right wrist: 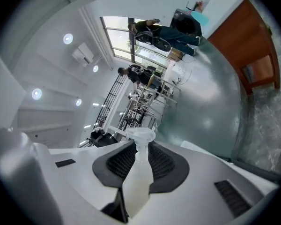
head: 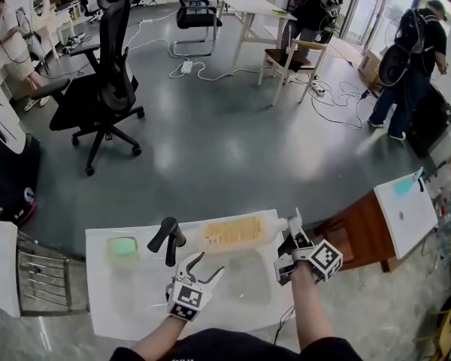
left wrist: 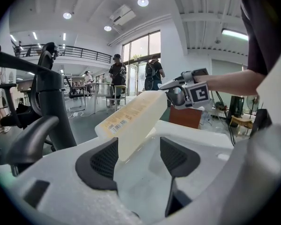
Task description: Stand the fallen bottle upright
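Pinched between the pads of my right gripper (right wrist: 140, 153) is the neck of the translucent bottle (head: 233, 233), just below its cap. The bottle's long axis slants: neck raised at my right, yellow-labelled base lower at my left, over the far rim of the white sink (head: 105, 295), beside the black faucet (head: 167, 239). My left gripper (left wrist: 138, 157) hangs spread and empty, with the base just beyond it. I judge that swinging the neck up over the base falls to the right.

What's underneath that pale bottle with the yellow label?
The white sink top, behind its basin. The right gripper holds the bottle tilted by the neck; whether its base touches is hidden.
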`<state>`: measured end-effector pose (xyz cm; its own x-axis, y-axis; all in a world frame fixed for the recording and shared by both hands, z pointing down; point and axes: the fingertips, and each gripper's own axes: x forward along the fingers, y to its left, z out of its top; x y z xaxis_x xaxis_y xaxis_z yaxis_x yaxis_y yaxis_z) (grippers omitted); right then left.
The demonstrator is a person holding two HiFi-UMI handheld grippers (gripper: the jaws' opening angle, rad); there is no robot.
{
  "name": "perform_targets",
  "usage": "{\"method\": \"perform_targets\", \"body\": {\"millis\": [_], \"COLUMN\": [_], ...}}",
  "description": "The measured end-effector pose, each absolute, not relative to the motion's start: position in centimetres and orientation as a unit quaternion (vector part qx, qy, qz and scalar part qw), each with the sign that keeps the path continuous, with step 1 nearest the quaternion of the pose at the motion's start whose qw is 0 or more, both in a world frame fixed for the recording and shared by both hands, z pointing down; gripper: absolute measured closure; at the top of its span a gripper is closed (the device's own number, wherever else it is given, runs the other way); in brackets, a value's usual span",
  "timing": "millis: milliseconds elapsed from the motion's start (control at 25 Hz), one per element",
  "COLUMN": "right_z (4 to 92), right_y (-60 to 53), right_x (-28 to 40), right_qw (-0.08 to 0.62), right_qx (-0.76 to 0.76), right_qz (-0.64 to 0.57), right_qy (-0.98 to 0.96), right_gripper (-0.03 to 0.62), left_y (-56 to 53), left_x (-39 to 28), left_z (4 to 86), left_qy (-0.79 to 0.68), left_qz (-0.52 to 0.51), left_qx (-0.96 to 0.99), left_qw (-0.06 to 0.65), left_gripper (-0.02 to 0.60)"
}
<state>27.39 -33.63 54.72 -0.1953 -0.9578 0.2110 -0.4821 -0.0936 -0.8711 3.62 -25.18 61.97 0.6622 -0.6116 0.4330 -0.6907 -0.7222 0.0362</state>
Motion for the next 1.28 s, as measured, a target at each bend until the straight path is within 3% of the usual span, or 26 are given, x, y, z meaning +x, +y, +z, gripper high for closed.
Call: {"method": "perform_targets", "body": {"millis": [480, 840, 1280], "right_z": [44.8, 41.4, 40.2], "right_y": [-35.3, -35.4, -34.5], "right_x": [21.2, 14.4, 7.6], "right_qw": [0.161, 0.059, -0.016], "right_qx": [-0.537, -0.494, -0.433], "right_qz": [-0.314, -0.205, -0.113], "right_qy": [0.767, 0.843, 0.894], "right_gripper": [0.514, 0.514, 0.517], "left_y": [-25.4, -25.6, -25.6], "left_x": [5.1, 3.9, 3.1], "left_z": [61.3, 60.9, 61.3], "left_qy": [-0.345, -0.361, -0.361], "left_qz": [0.175, 0.166, 0.158], "left_qx": [0.915, 0.909, 0.908], "left_qw": [0.117, 0.125, 0.141], "left_gripper": [0.305, 0.305, 0.305]}}
